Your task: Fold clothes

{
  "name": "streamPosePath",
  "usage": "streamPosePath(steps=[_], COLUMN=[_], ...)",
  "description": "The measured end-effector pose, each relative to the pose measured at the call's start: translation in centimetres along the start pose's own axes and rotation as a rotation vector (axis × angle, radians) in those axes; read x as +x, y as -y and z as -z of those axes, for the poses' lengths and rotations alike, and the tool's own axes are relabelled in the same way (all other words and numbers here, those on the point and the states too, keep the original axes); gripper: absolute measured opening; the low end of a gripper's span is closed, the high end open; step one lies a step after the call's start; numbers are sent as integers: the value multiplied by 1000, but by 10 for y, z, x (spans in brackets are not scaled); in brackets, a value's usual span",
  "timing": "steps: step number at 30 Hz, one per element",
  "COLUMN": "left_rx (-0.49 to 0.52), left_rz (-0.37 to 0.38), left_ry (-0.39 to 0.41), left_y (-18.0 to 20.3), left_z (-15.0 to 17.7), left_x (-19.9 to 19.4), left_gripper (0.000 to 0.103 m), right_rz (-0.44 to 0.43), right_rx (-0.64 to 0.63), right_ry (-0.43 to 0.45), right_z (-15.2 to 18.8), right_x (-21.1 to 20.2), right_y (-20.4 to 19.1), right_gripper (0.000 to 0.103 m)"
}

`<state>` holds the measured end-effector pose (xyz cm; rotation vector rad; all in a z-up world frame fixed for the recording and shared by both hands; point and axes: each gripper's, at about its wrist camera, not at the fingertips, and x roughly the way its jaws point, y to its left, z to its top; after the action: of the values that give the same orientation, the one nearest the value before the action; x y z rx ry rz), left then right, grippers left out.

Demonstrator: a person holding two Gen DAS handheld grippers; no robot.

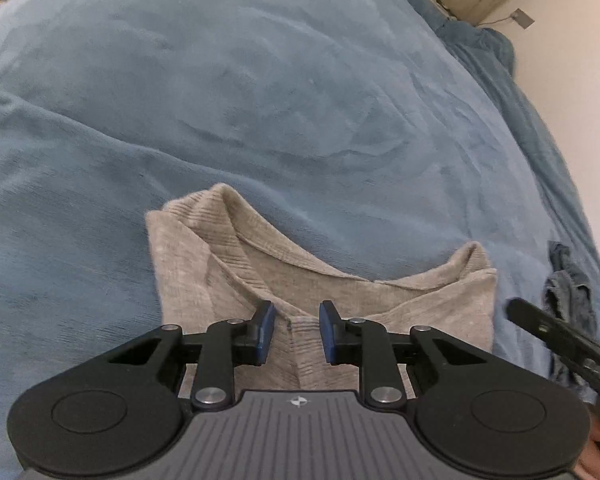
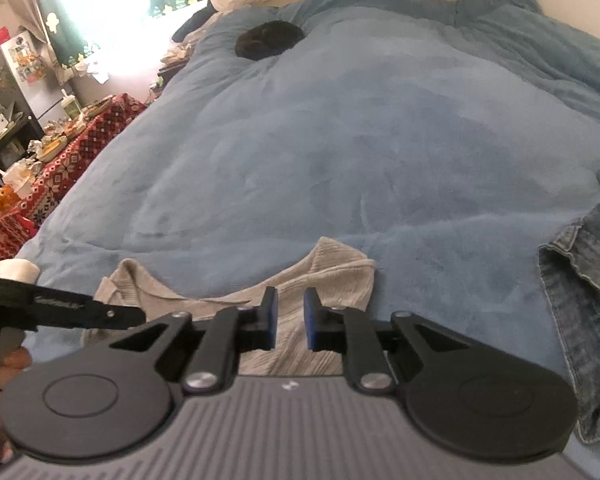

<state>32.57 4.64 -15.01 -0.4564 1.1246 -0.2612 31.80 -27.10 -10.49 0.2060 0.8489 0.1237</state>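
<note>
A grey ribbed knit top (image 1: 340, 280) lies at the near edge of a blue fleece blanket (image 1: 260, 100), its neckline facing away from me. My left gripper (image 1: 297, 332) has its blue pads closed narrowly on a raised fold of the top near the collar. In the right wrist view the same grey top (image 2: 332, 276) sits under my right gripper (image 2: 291, 320), whose pads pinch the ribbed fabric near its right shoulder. Each gripper's black finger shows at the edge of the other's view. The lower part of the top is hidden behind the grippers.
A crumpled denim garment (image 2: 588, 300) lies on the blanket to the right. A black lump (image 2: 268, 40) rests far up the bed. A cluttered side table with a red patterned cloth (image 2: 60, 168) stands left of the bed. A wall (image 1: 572, 80) borders the right.
</note>
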Motion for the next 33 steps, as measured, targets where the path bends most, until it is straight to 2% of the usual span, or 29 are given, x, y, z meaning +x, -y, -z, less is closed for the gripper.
streamPosePath(steps=[1, 2, 5, 11, 13, 18, 21, 22, 28, 33], left_rx=[5, 7, 8, 28, 48, 51, 63, 60, 34, 2], left_rz=[6, 8, 20, 13, -18, -81, -181, -192, -117, -17], left_ry=[-4, -6, 18, 134, 153, 130, 125, 119, 128, 116], left_y=[0, 2, 5, 10, 12, 6, 3, 2, -3, -5], left_z=[0, 0, 4, 7, 9, 10, 11, 12, 13, 22], left_x=[1, 1, -3, -27, -29, -18, -8, -6, -23, -44], left_gripper=[18, 10, 3, 2, 2, 2, 1, 1, 2, 6], right_rz=[0, 10, 32, 64, 79, 97, 113, 107, 48, -9], right_rx=[-6, -17, -62, -95, -96, -130, -150, -144, -108, -132], right_ry=[-8, -11, -1, 11, -5, -7, -11, -9, 35, 21], right_z=[1, 2, 2, -3, -4, 2, 7, 6, 10, 38], right_x=[5, 9, 18, 40, 54, 73, 78, 74, 31, -9], right_y=[1, 0, -4, -11, -9, -11, -13, -13, -17, -27], right_gripper=[15, 15, 13, 7, 7, 7, 7, 8, 11, 13])
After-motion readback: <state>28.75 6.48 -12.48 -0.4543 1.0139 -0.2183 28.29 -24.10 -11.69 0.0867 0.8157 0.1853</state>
